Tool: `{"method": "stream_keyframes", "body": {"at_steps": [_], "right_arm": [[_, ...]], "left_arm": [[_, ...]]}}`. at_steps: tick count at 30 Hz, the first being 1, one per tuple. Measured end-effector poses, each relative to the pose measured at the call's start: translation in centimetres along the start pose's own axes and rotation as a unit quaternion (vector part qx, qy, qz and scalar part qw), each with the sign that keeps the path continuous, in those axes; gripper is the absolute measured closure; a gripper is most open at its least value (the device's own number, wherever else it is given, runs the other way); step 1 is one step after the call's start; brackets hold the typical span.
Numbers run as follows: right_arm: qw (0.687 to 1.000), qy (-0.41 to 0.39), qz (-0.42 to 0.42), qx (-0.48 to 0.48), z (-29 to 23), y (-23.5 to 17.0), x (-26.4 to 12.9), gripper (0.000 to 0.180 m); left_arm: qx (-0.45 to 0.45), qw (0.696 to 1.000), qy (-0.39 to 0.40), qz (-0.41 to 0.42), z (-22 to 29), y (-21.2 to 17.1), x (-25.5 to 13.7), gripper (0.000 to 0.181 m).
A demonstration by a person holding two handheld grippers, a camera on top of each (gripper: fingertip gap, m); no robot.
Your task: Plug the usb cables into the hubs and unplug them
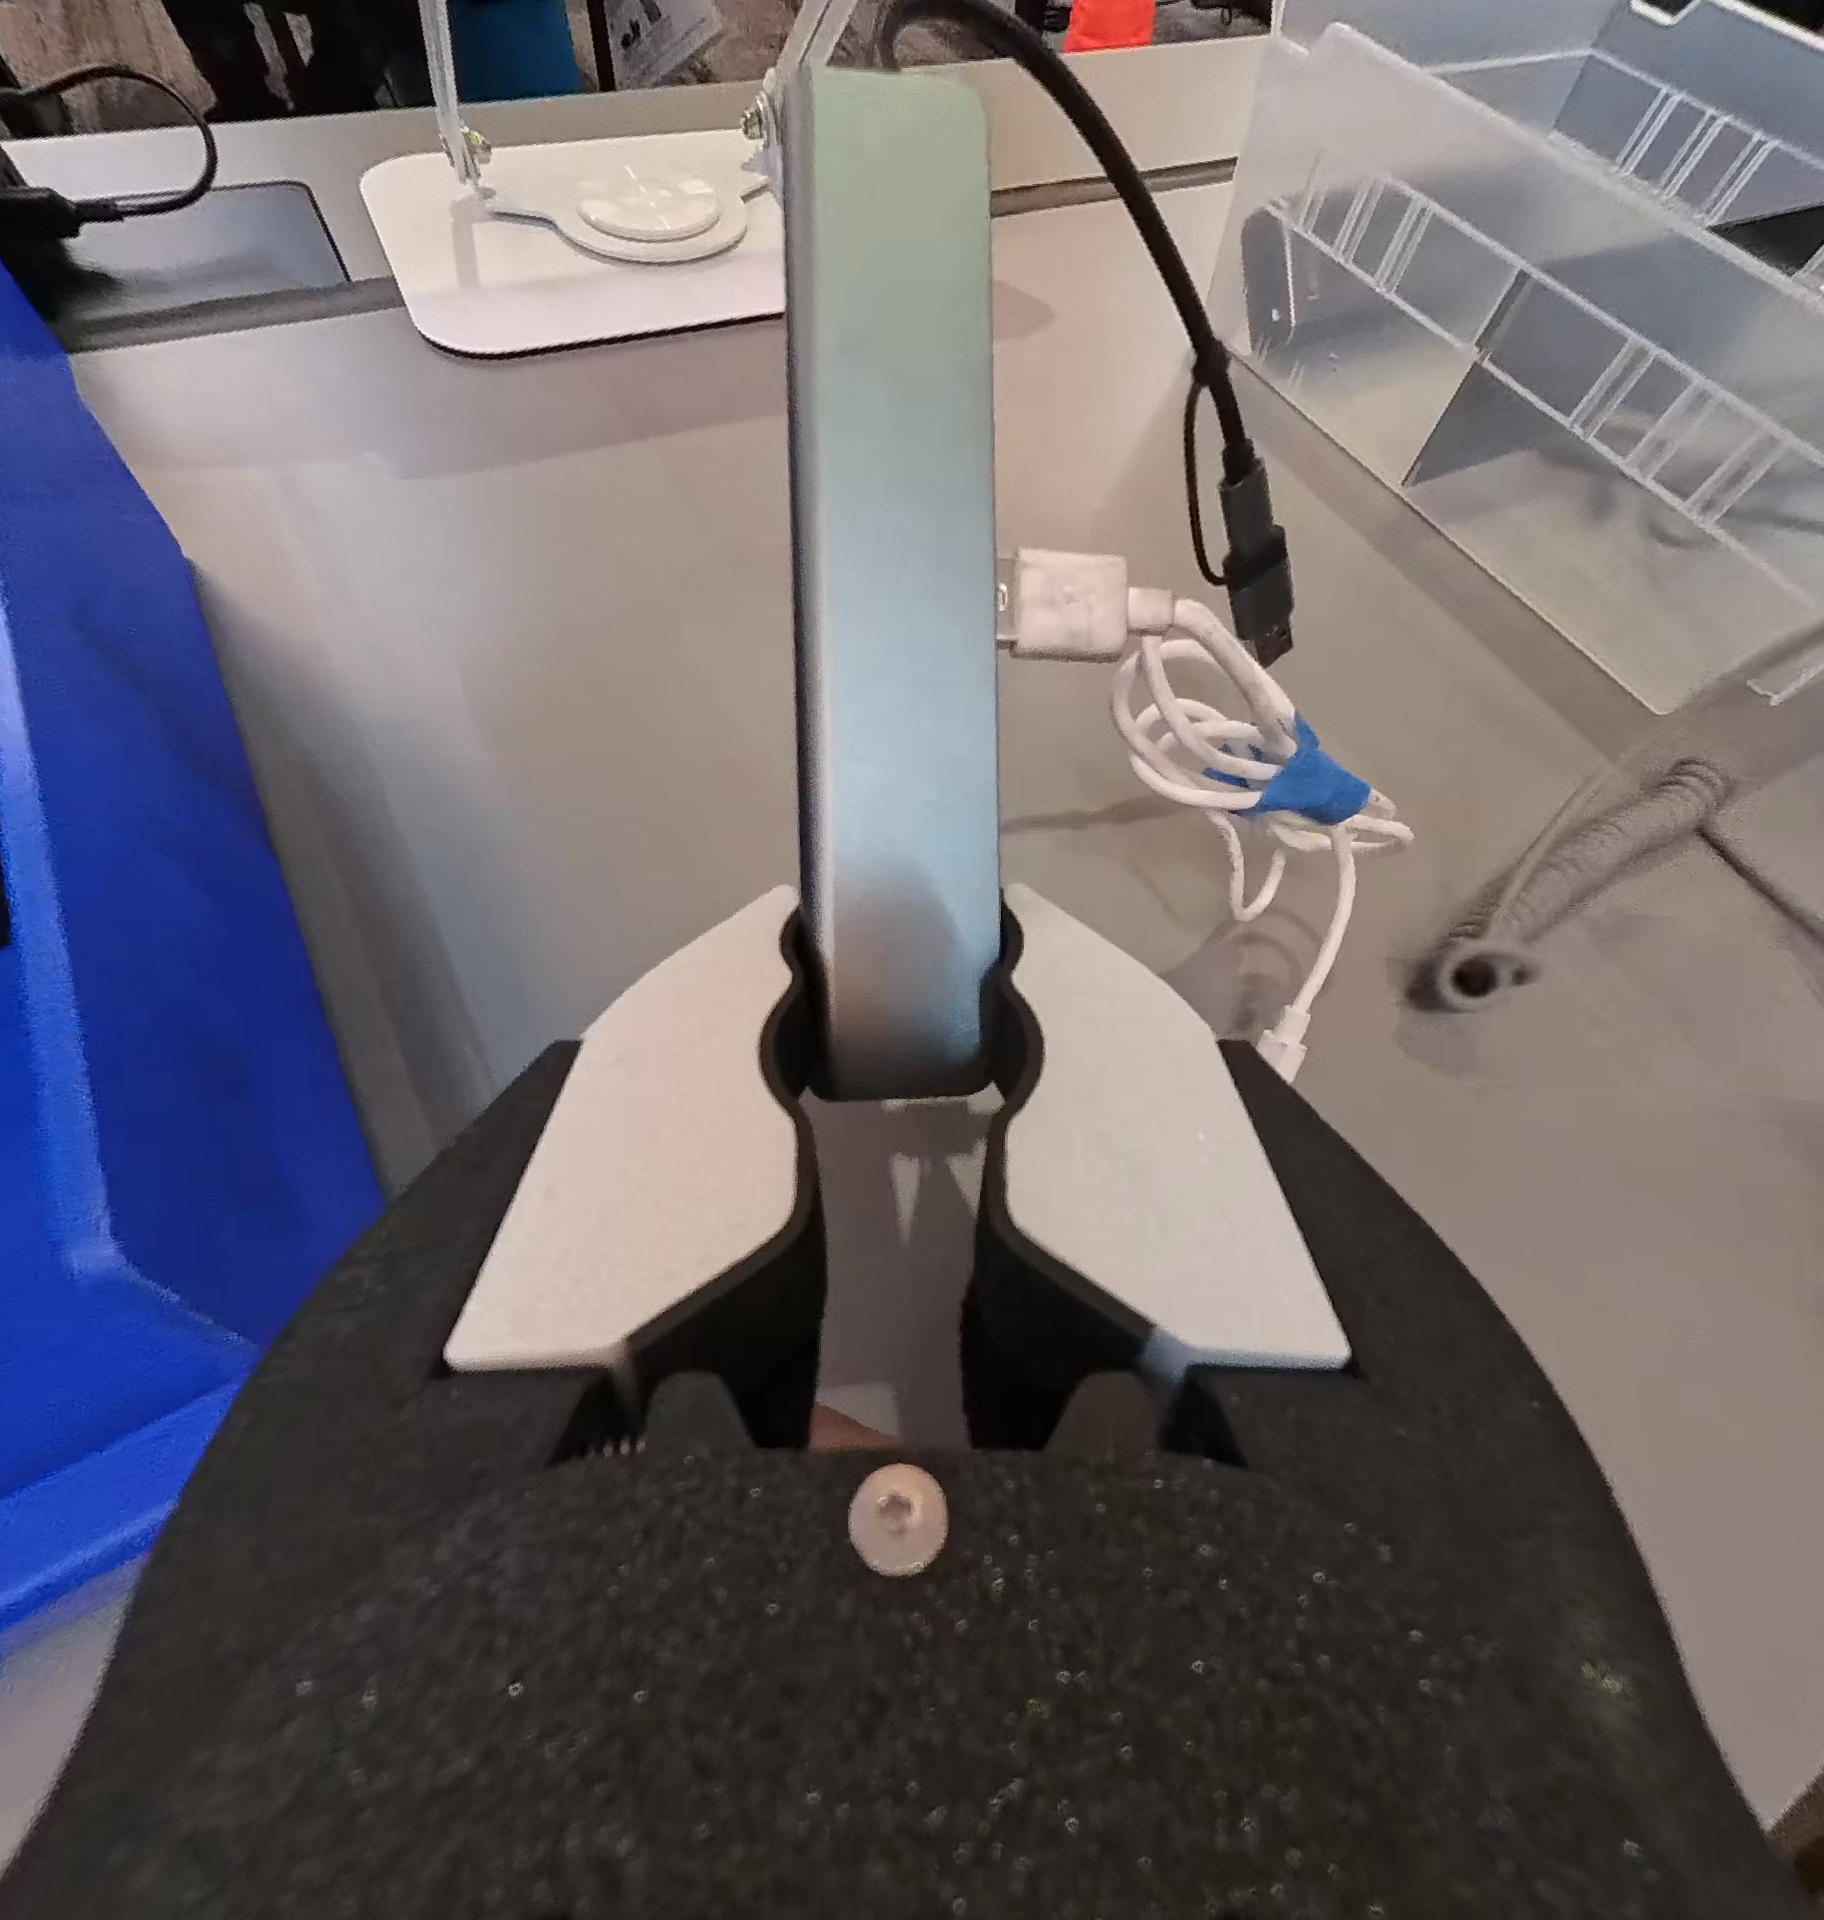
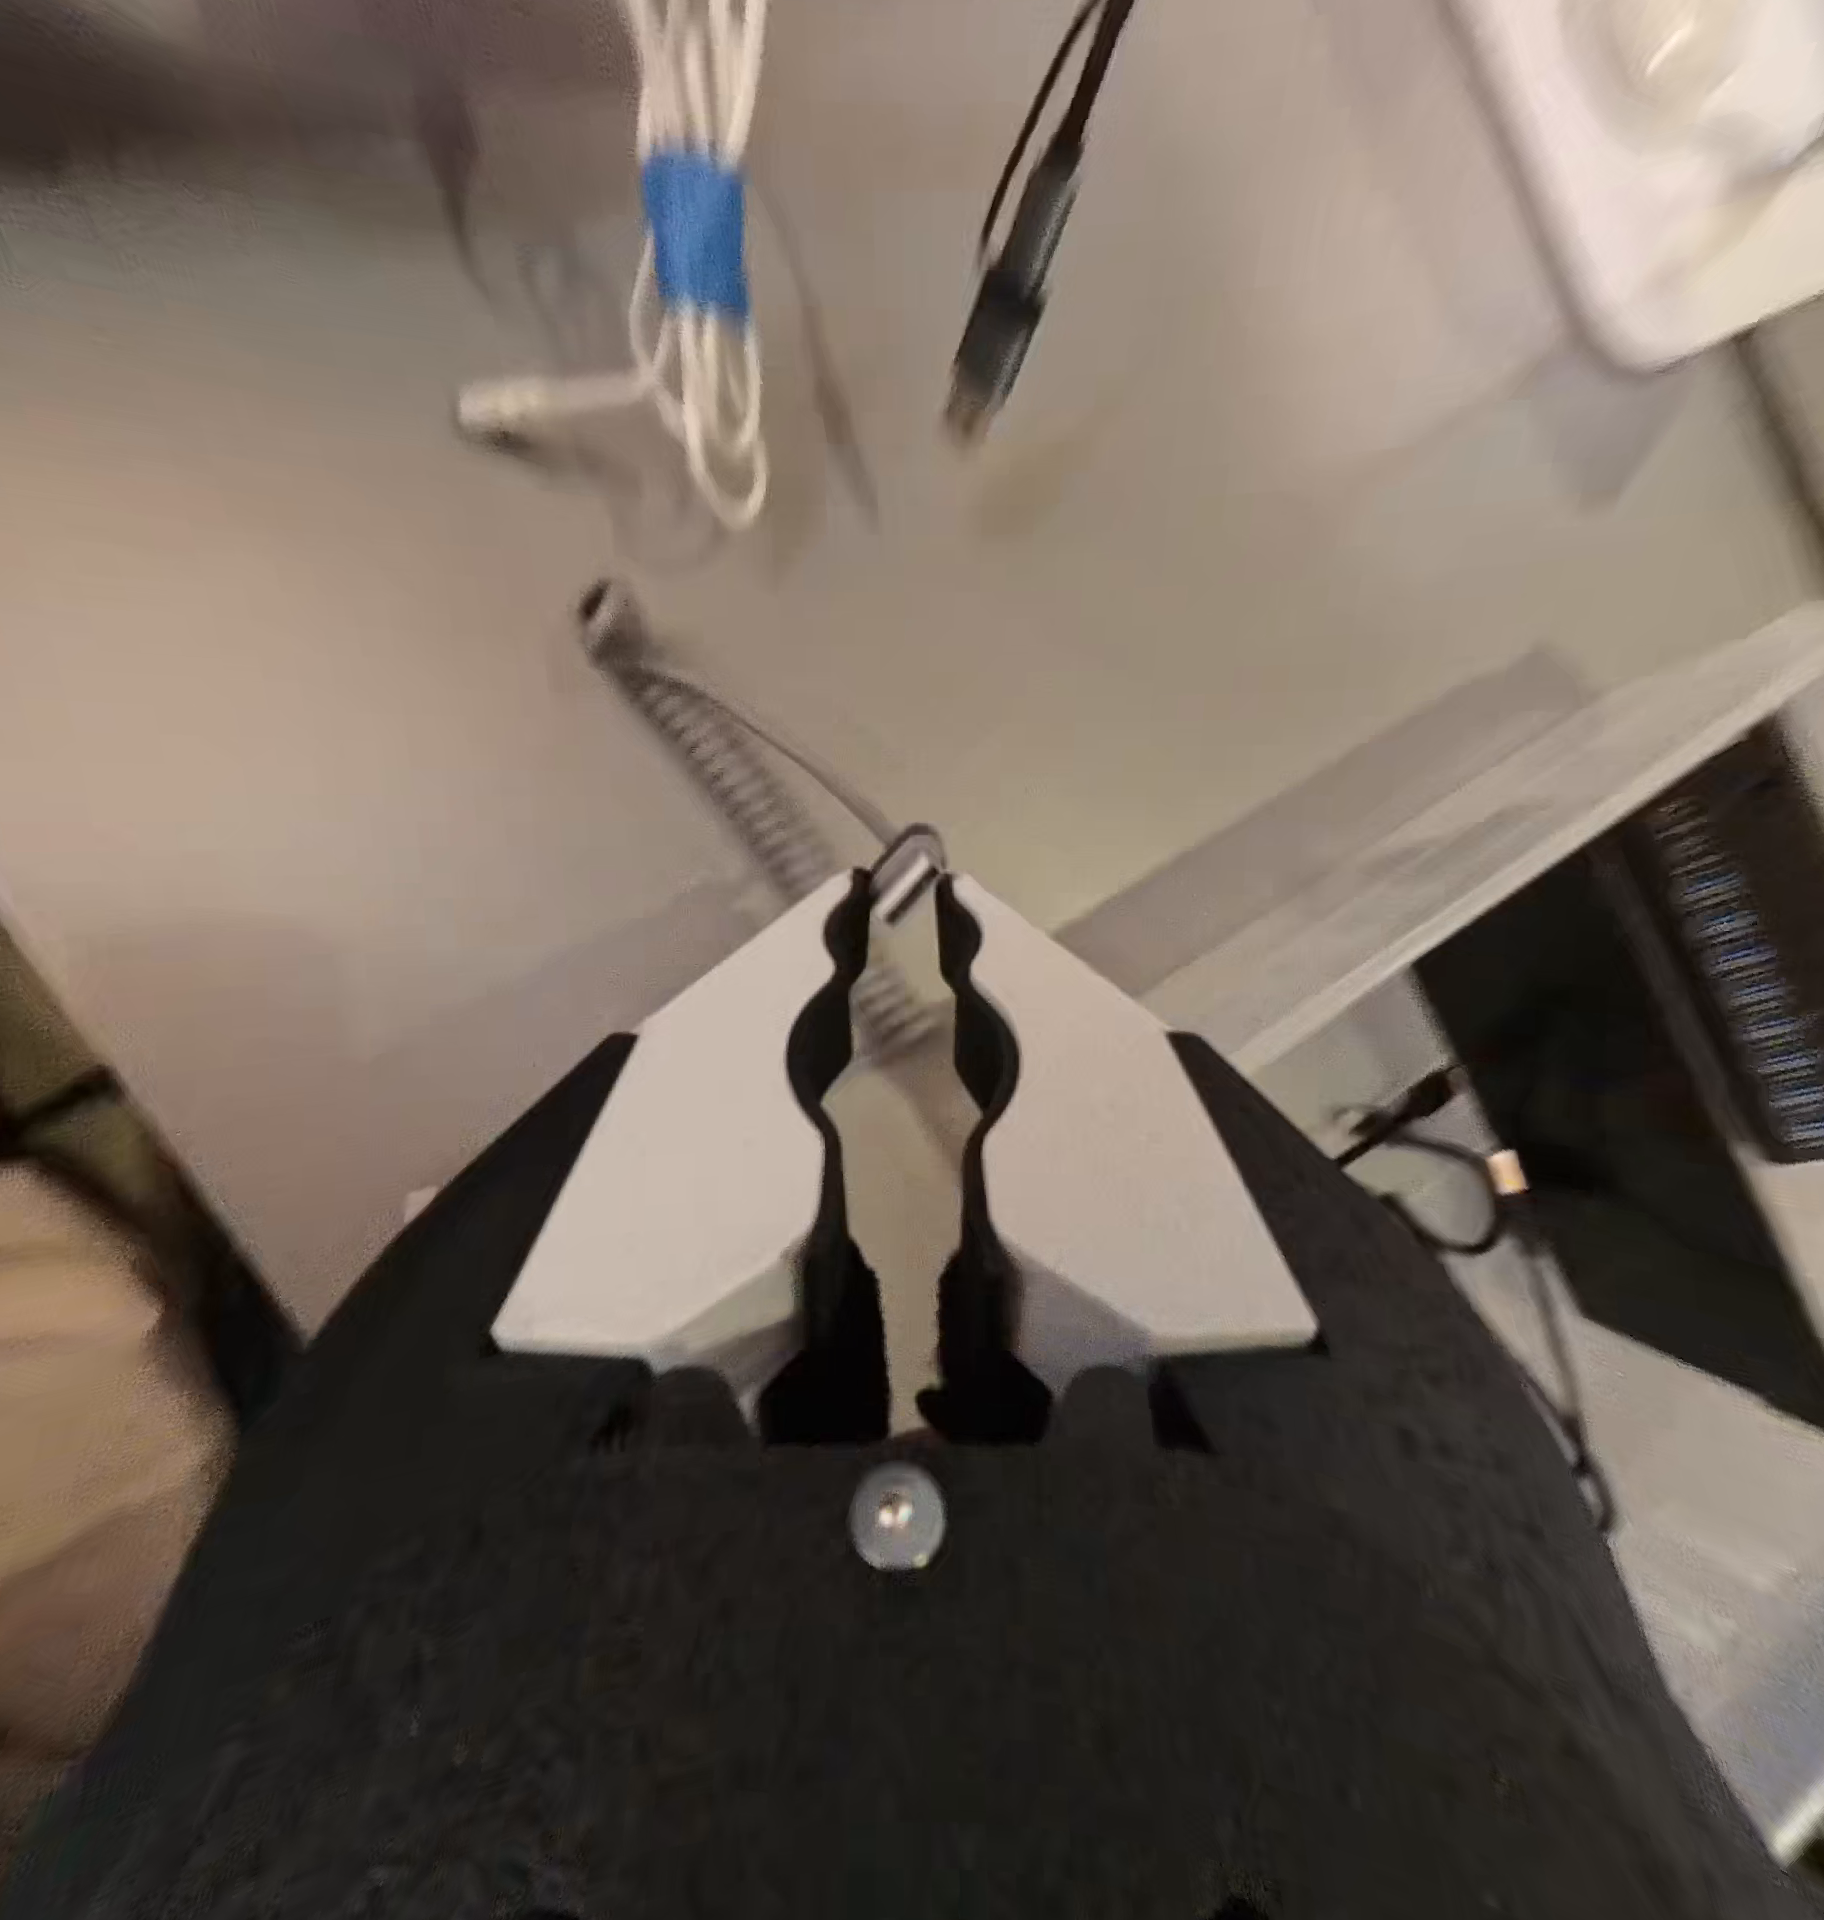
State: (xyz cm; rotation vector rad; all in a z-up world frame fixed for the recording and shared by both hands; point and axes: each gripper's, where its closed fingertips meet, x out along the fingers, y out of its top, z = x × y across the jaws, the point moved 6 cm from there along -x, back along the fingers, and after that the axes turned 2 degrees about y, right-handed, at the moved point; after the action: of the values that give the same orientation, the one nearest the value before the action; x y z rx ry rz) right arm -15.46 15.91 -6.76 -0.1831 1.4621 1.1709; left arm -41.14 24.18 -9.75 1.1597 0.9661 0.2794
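At 12 o'clock my left tool [image 1: 903,997] clamps the stiff hub [image 1: 892,499], white cable [image 1: 1069,618] plugged in; right tool [image 2: 903,909] pinches a floppy coiled cable [image 2: 721,748] by its plug.

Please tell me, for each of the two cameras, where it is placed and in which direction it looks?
Left wrist view: on the left gripper, looking along its fingers, shut on the upright grey hub.
Right wrist view: on the right gripper, facing down at the table, fingers pinching a grey coiled cable.
Shared: white cable bundle, black cable plug.
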Motion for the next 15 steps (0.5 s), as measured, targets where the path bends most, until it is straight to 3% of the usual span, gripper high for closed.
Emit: {"method": "stream_keyframes", "body": {"at_steps": [4, 7, 12, 15], "right_arm": [[0.995, 0.055, -0.055, 0.056, -2.1, -4.1, 0.7, 0.168], [0.995, 0.049, -0.062, 0.063, -2.8, -6.3, 1.7, 0.155], [0.995, 0.029, -0.048, 0.087, -3.2, -7.2, 2.6, 0.142], [0.997, 0.025, -0.048, 0.048, -3.3, -6.9, 2.4, 0.133]], "left_arm": [[-0.003, 1.0, -0.008, 0.001, 0.1, -0.1, -0.2, 0.151], [-0.004, 1.0, -0.018, -0.006, 0.3, -0.4, 0.1, 0.151], [0.008, 1.0, -0.027, -0.01, 1.0, -0.5, 0.3, 0.151], [0.019, 0.999, -0.028, -0.009, 1.4, -0.4, 0.3, 0.151]]}}
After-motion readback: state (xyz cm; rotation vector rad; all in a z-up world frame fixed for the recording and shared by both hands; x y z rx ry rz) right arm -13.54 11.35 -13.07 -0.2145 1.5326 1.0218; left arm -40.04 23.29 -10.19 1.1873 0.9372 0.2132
